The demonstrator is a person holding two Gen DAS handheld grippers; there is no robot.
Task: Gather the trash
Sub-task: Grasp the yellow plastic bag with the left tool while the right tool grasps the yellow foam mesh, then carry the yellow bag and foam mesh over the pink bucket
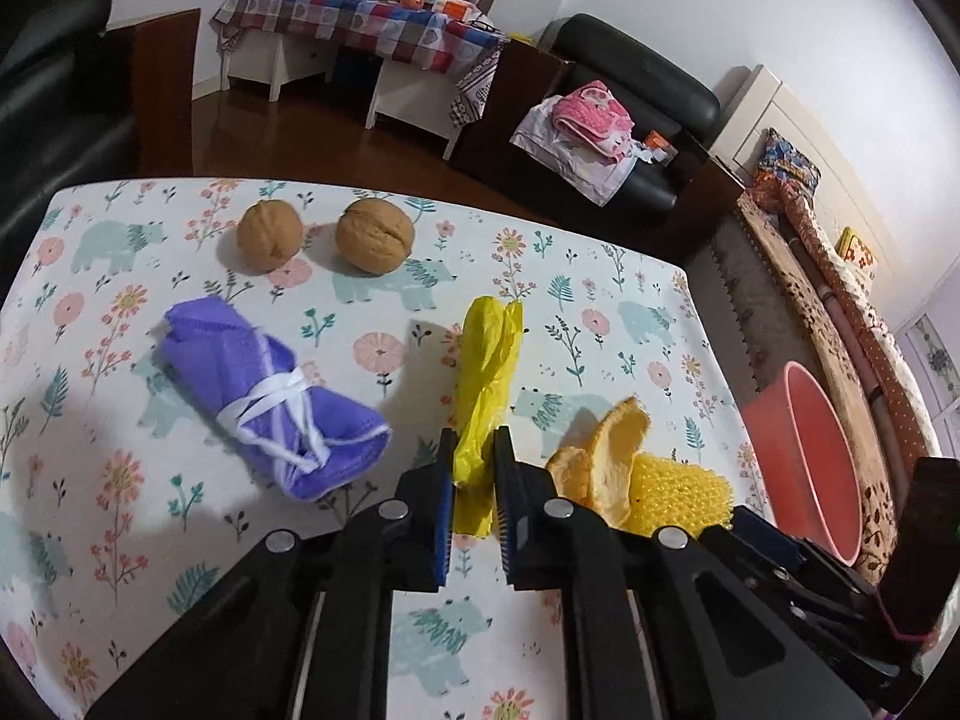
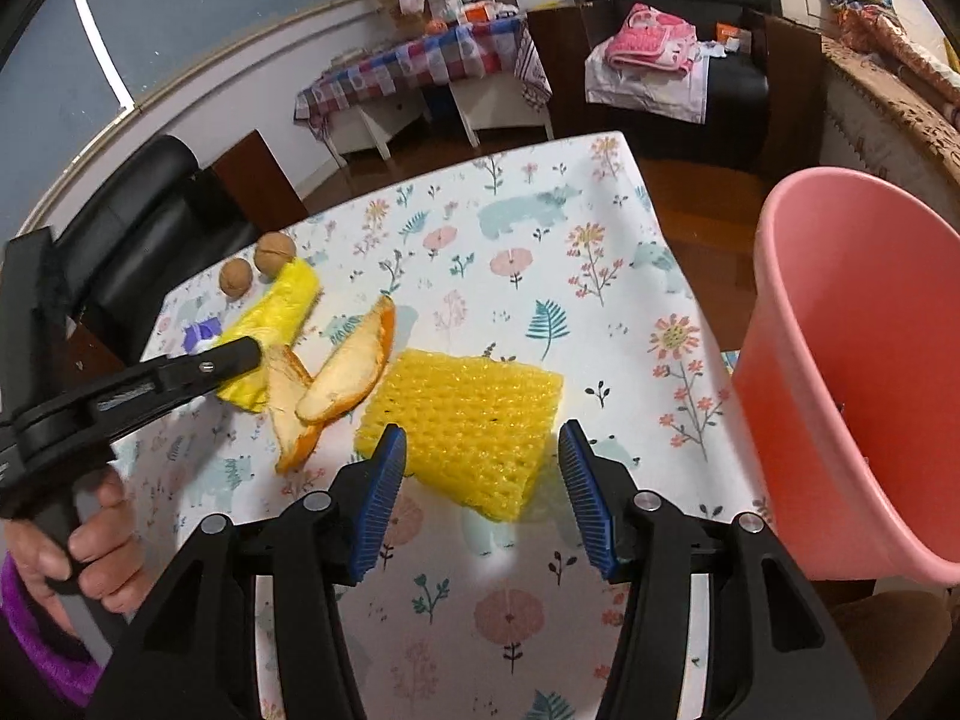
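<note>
- Gripping the near end of a crumpled yellow plastic bag (image 1: 487, 384), the left gripper (image 1: 474, 456) has its blue-padded jaws nearly closed, both pads pressing the plastic.
- Left hand (image 2: 90, 546), with a purple sleeve at the wrist, wraps the gripper's handle at the lower left of the right wrist view.
- Right gripper (image 2: 480, 450): jaws stand about half open and hold nothing; the near edge of a yellow foam fruit net (image 2: 468, 414) lies between the fingertips, untouched by either pad.
- Orange peel (image 2: 342, 372): two curled pieces lying on the floral tablecloth (image 2: 540, 228), between the bag and the foam net.
- Pink plastic bin (image 2: 858, 372): beside the table's right edge, tilted, its mouth facing the camera.
- Rolled purple face mask (image 1: 270, 408): left of the bag, bound by its white straps.
- Two walnuts (image 1: 324, 234): side by side near the table's far edge.
</note>
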